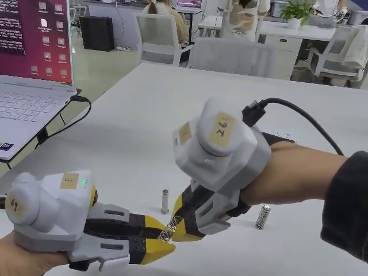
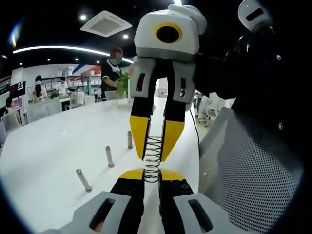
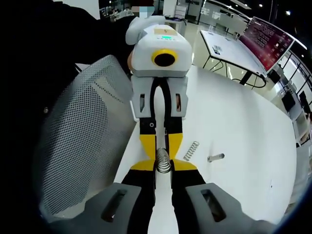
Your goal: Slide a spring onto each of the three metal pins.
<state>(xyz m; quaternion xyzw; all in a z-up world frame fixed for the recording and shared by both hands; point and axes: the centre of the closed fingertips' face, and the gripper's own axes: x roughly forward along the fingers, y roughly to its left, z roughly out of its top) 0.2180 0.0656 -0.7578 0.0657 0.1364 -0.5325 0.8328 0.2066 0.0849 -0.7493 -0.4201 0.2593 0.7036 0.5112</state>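
White bench [image 1: 144, 103], pins [image 2: 109, 156], office chairs [image 1: 158, 34] behind

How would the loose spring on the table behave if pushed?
The loose spring is thin wire, so probably very light. It seems to lie on its side on the smooth table, so it may roll or skid. Its open coils would likely flex when squeezed.

Surface [image 1: 144, 115]: white, broad, plain | Laptop [image 1: 29, 75]: open at the left edge, magenta desktop with icons | Black cable [image 1: 80, 99]: plugged into the laptop's right side | Office chairs [image 1: 158, 37]: pale, beyond the far edge | Potted plant [image 1: 299, 11]: on a rear desk | Mesh chair back [image 2: 248, 165]: grey, beside the surface | Ceiling vent [image 2: 106, 23]: square, overhead
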